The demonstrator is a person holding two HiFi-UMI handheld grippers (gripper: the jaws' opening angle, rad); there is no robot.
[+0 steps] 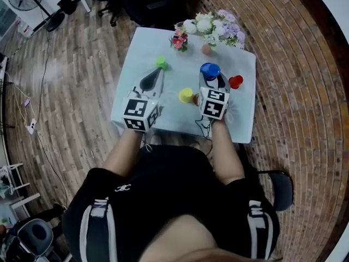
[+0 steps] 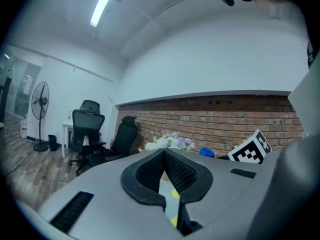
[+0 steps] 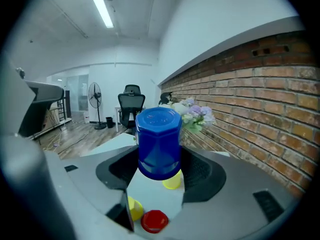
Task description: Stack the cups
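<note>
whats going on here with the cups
A person holds a gripper in each hand over a small table. The right gripper grips an upside-down blue cup, held above the table. The left gripper is shut and empty. A green cup, a yellow cup and a red cup stand apart, unstacked.

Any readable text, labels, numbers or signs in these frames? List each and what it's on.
No words or numbers can be read.
Left marker cube: black-and-white square patterns only, no text.
Right marker cube: the same.
Black shirt: small white emblem, too small to read.
Blue cup: no print visible.
</note>
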